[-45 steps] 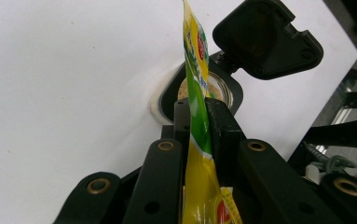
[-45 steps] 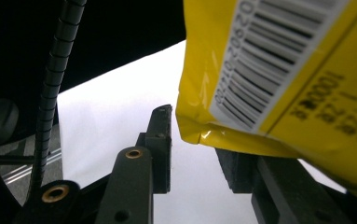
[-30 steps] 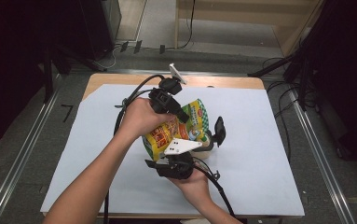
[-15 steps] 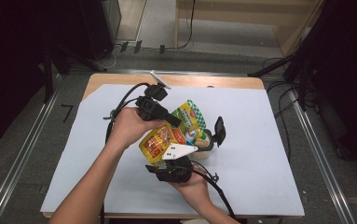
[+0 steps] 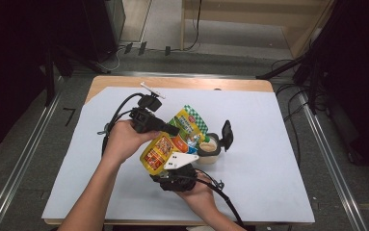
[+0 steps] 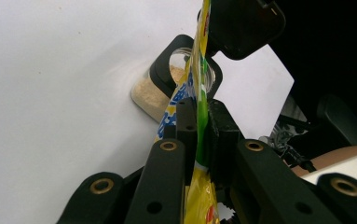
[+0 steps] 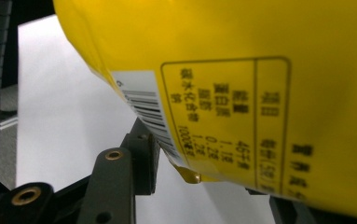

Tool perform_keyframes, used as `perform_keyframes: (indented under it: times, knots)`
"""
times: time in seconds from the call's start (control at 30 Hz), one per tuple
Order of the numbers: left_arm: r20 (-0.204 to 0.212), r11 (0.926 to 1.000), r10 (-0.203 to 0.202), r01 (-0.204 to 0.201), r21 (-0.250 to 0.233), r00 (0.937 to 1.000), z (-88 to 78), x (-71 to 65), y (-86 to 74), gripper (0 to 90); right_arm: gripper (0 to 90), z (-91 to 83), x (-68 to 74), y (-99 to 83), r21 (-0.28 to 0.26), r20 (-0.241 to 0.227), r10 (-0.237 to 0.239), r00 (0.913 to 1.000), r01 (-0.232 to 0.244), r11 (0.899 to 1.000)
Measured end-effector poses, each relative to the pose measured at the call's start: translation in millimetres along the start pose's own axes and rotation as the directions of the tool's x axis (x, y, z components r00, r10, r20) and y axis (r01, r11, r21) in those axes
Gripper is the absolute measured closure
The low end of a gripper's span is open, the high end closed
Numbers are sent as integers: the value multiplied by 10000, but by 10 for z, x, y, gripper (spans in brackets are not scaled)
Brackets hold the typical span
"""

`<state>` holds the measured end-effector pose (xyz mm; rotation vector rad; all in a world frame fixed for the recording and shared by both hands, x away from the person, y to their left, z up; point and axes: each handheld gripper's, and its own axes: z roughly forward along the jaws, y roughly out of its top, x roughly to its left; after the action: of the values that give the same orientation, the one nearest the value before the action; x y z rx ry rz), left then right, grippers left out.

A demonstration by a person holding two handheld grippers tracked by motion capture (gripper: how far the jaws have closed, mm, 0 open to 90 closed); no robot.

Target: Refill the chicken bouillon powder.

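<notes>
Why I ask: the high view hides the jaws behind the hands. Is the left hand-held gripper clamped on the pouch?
Observer: Yes, the left hand-held gripper is shut on the thin edge of the pouch.
Operator: And the right one?
Observer: The right hand-held gripper has just been opening. The pouch's lower corner hangs between its jaws, and the visible jaw seems just off it.
Operator: Which side faces it?
Observer: The yellow back with the barcode.
</notes>
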<state>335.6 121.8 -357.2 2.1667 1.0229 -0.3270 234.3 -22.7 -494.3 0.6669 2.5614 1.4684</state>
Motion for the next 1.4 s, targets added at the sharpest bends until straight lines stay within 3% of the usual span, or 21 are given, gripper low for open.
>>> perform_keyframes:
  times: [0.23, 0.47, 0.83, 1.0, 1.2, 1.4]
  knots:
    - [-52, 10000, -78, 78, 22, 10000, -7, 47, -49, 857, 535, 25, -24, -35, 210, 85, 14, 10000, -16, 9998]
    - [339, 9992, -407, 408, -21, 9986, -7, 125, -145, 858, 514, 68, -27, -100, 510, 222, -56, 9997, 45, 9987]
    - [510, 9994, -317, 323, -116, 9982, -47, 145, -178, 861, 492, 144, -10, -165, 1203, 331, -298, 9990, 257, 9924]
    - [662, 9994, -300, 309, -138, 9974, -47, 156, -186, 869, 491, 144, -19, -174, 1085, 354, -333, 9988, 293, 9937]
    - [682, 9995, -302, 306, -43, 9972, 37, 187, -181, 863, 495, 148, -14, -178, 1080, 380, -372, 9986, 329, 9936]
    - [294, 10000, -49, 49, 9, 9996, 175, 176, -166, 863, 498, 154, -6, -180, 1080, 386, -438, 9983, 394, 9934]
